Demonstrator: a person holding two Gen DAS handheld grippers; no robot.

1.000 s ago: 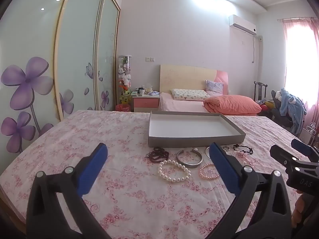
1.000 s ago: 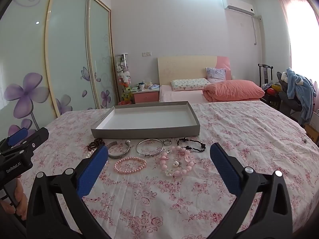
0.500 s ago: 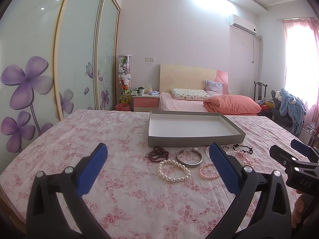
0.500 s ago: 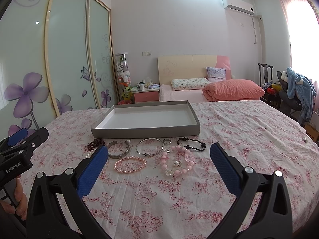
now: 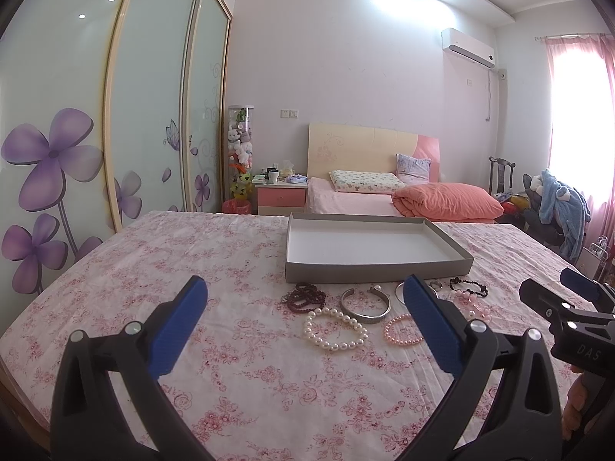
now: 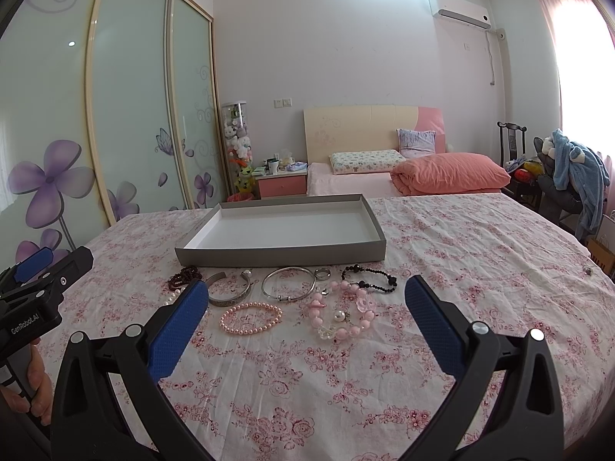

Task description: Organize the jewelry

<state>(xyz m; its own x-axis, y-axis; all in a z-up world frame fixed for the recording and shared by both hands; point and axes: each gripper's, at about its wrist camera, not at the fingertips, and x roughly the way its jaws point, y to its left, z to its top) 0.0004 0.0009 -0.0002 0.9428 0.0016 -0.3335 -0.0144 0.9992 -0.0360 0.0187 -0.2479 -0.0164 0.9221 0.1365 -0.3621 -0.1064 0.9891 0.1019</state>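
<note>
both the left gripper [image 5: 303, 320] and the right gripper [image 6: 303, 322] hang wide open, holding nothing. the jewelry lies on the table [image 6: 461, 269] just before the empty tray [image 6: 284, 255]. the pink bead bracelet [image 6: 250, 319] and silver bangle [image 6: 288, 288] look close, maybe touching, so a grab could snag both.

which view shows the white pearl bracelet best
The left wrist view: the white pearl bracelet lies whole and unobstructed on the floral cloth. In the right wrist view, only a few pearls show beside the gripper's left finger, which hides the rest.
</note>
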